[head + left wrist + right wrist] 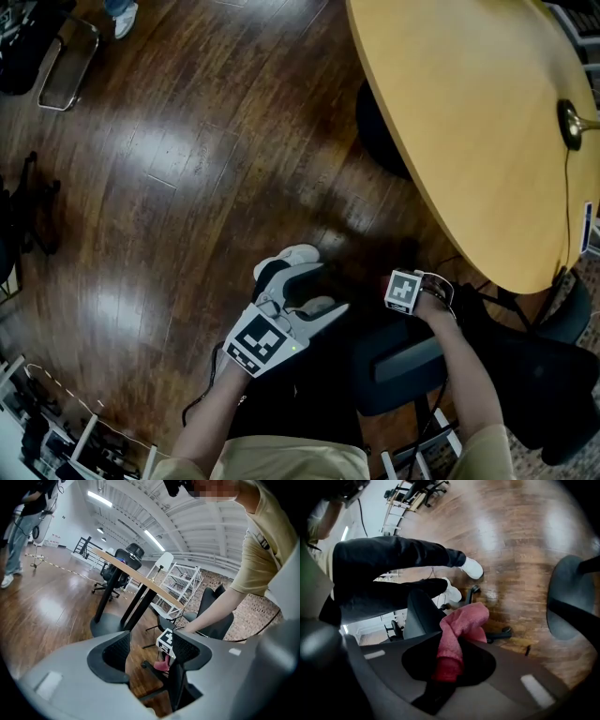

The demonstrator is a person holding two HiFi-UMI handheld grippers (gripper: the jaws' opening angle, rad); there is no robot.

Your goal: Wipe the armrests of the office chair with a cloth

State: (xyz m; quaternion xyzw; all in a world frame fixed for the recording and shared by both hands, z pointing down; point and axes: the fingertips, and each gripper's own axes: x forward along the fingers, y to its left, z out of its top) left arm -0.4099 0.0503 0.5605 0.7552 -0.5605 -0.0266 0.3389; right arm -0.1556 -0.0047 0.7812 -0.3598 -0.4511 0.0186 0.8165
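The right gripper (449,663) is clamped on a bunched pink cloth (461,620) near the office chair's grey armrest (410,360) — soft, light and floppy, probably best gripped mid-bunch — while the left gripper (152,654) has its jaws apart and empty.

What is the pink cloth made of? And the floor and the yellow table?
The pink cloth looks like soft fuzzy fabric, maybe microfibre: it bunches in folds. The floor looks like dark glossy wood: plank lines and bright reflections show. The table top looks like pale wood or laminate, smooth and matt; I cannot tell which.
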